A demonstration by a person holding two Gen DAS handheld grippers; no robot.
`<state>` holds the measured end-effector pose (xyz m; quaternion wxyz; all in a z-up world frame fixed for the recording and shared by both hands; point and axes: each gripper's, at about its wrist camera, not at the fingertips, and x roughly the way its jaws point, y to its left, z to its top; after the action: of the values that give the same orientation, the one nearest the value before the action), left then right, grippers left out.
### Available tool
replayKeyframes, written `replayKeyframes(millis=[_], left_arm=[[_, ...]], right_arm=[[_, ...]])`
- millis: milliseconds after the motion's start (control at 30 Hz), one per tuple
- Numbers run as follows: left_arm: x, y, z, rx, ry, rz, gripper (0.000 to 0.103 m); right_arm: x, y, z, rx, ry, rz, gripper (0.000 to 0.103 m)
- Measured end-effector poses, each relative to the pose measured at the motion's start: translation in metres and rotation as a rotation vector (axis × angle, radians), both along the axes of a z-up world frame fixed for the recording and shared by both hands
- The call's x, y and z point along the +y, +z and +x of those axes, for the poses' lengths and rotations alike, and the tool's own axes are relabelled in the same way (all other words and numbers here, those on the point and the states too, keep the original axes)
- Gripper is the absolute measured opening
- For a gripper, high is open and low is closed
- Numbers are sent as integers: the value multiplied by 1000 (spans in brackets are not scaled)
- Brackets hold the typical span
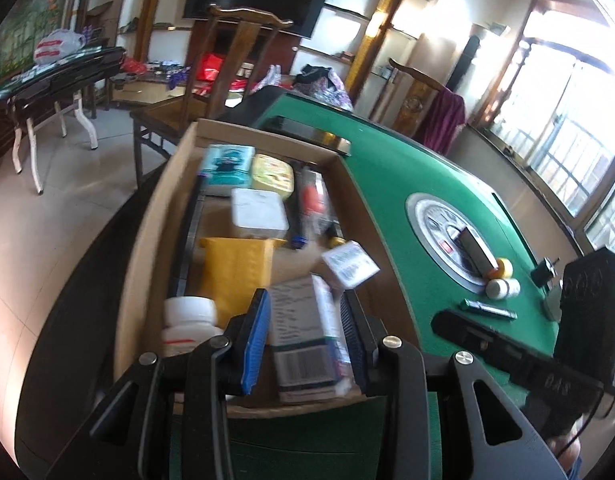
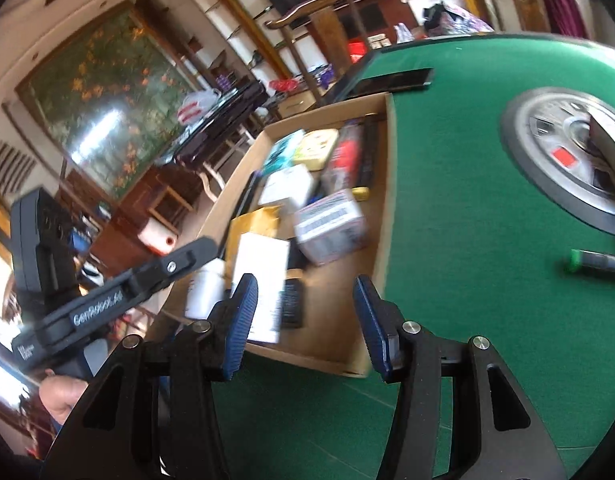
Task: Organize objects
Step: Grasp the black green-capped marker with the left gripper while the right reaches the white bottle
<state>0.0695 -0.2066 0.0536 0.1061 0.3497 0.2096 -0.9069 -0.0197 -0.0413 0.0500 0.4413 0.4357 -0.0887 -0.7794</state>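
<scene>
A shallow cardboard box (image 1: 147, 240) on the green table (image 1: 387, 168) holds several items: a yellow padded envelope (image 1: 235, 268), a white bottle (image 1: 187, 320), a white tin (image 1: 259, 212) and small cartons. My left gripper (image 1: 305, 340) is shut on a white and green carton (image 1: 303, 344) over the box's near end. A small white carton (image 1: 349, 264) lies blurred, tilted just beyond it. My right gripper (image 2: 305, 320) is open and empty above the box's near edge (image 2: 307, 356). The same small carton (image 2: 331, 226) shows blurred in the right wrist view.
On the felt right of the box are a round metal hub (image 1: 439, 232), two small bottles (image 1: 501, 280), a dark marker (image 1: 489, 310) and a black strip (image 1: 315, 134). Wooden chairs (image 1: 227, 60) and a folding table (image 1: 55, 76) stand beyond.
</scene>
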Motion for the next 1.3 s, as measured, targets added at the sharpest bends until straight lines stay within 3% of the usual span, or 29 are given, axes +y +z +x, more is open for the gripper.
replayKeyframes(millis=[233,433,633,700,800,900,1100,1167,1300], left_arm=[[67,1,-31,-22,-181,-58,39],[145,-2,-79,-28,-437,-143,44],[213,-12,-134,-101,-709,-320,49],[228,-16,-143,-100,-728,-410,49],[241,-26,-155,-145,-797,-438,49],[247,-37,-165,-176,-799,-481,49],[252,-46,-169,-152,-791,-439,48],[252,-45,-168,-148,-772,-407,29],[253,-44,-152,-139,-732,-387,17]], right_arm=[[83,5,-33,-26,-152,-73,50],[187,10,-70,-24,-408,-132,50],[254,1,-85,-115,-572,-244,58],[259,-2,-86,-143,-586,-254,58],[265,-4,-85,-175,-594,-284,58],[267,-2,-83,-177,-606,-294,58],[275,-4,-90,-175,-630,-297,58],[273,-6,-92,-180,-631,-279,58],[268,-7,-100,-173,-624,-233,58]])
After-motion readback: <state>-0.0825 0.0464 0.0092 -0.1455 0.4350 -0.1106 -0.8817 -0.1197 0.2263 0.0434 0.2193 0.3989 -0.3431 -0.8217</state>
